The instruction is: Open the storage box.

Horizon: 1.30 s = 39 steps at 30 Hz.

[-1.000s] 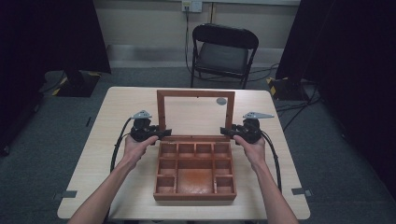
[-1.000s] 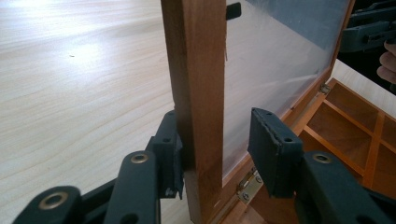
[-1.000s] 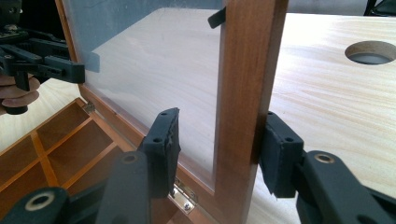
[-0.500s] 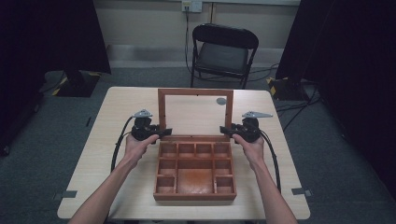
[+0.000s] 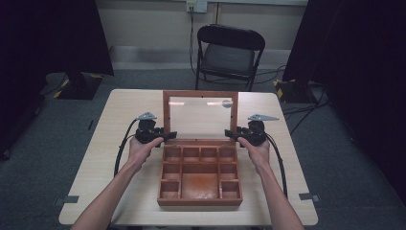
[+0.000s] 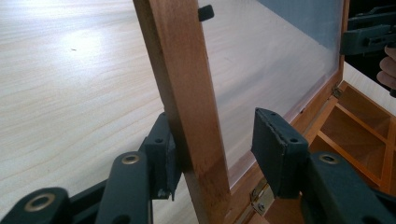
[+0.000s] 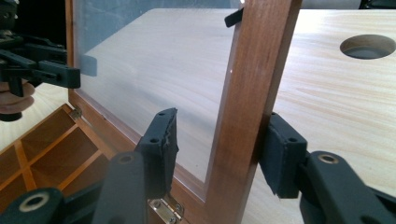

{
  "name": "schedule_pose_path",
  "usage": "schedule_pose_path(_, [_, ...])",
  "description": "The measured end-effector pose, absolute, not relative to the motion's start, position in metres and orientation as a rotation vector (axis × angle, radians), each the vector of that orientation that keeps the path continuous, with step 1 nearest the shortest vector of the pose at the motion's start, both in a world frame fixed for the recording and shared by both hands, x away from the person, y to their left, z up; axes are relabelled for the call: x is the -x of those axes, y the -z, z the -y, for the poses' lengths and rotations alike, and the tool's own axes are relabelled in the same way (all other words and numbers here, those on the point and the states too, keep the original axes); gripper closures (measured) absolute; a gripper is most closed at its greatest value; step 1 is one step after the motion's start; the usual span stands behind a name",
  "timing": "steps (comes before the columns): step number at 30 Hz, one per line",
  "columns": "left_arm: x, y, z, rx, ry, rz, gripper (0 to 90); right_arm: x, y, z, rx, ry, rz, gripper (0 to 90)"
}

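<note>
A wooden compartment box [image 5: 200, 200] lies mid-table with its glass-paned lid [image 5: 201, 117] standing upright at the back. My left gripper [image 5: 170, 135] straddles the lid's left frame [image 6: 187, 93] near the hinge. One pad [image 6: 163, 154] touches the frame's back and the other stands off the glass; these jaws have just been opening. My right gripper [image 5: 231, 134] straddles the right frame [image 7: 254, 84] the same way. Its outer pad [image 7: 280, 154] is against the wood and its inner pad is clear of it; its jaws have also just opened a little.
The box's compartments [image 5: 201, 167] hold nothing I can see. A round hole [image 5: 227, 103] sits in the table [image 5: 119, 143] behind the lid. A black folding chair [image 5: 230, 50] stands beyond the far edge. Cables trail from both grippers along the forearms.
</note>
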<state>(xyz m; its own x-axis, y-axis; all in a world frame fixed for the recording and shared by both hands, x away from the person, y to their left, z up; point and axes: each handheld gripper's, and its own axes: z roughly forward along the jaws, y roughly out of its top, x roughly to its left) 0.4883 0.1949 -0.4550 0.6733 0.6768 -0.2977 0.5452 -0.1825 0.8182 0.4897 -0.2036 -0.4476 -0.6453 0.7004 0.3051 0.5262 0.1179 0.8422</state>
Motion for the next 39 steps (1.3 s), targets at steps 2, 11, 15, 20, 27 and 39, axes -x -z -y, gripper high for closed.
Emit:
schedule_pose_path(2, [-0.488, 0.455, -0.193, -1.841, -0.169, -0.984, 50.8, -0.49, 0.448, 0.204, -1.236, -1.553, -2.22, 51.1])
schedule_pose_path(11, [-0.49, 0.454, -0.198, -1.82, -0.165, -0.997, 47.3, -0.491, 0.451, 0.205, -1.251, -1.528, -2.228, 50.4])
schedule_pose_path(15, [-0.492, 0.457, -0.199, -1.841, -0.162, -1.003, 48.3, -0.493, 0.454, 0.205, -1.267, -1.522, -2.227, 49.6])
schedule_pose_path(20, [-0.494, 0.46, -0.2, -1.846, -0.158, -1.01, 49.0, -0.495, 0.456, 0.203, -1.287, -1.527, -2.213, 47.8])
schedule_pose_path(27, [-0.495, 0.463, -0.199, -1.857, -0.153, -1.016, 48.3, -0.496, 0.46, 0.199, -1.303, -1.504, -2.209, 42.3])
schedule_pose_path(39, [-0.499, 0.471, -0.197, -1.871, -0.116, -1.037, 39.4, -0.502, 0.472, 0.192, -1.363, -1.472, -2.2, 33.4])
